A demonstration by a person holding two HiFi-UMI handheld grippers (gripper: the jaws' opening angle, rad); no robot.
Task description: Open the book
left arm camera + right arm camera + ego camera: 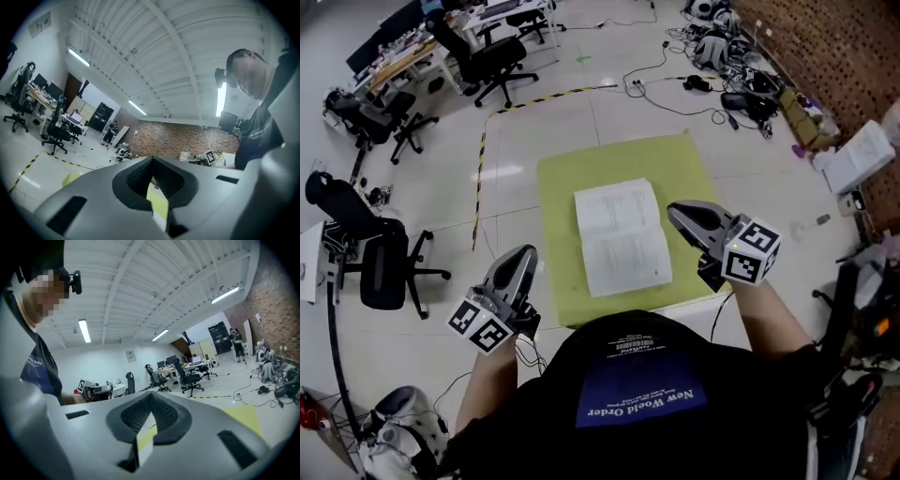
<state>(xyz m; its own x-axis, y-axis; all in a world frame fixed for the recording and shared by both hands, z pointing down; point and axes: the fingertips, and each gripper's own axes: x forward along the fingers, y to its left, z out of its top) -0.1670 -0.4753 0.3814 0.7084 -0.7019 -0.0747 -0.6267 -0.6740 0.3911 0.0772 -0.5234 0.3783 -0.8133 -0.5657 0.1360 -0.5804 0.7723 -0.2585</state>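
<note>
Book (622, 236), white-paged, open on green mat (572, 169) | likely light, floppy; pinch outer page edge | left gripper (525, 253), right gripper (677, 212) closed, empty

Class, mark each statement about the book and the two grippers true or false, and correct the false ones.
1. The book lies closed. False: it lies open on the green surface.
2. The left gripper holds a page. False: its jaws are shut on nothing, clear of the book.
3. The right gripper holds nothing. True.
4. Office chairs stand on the floor beyond the green surface. True.
</note>
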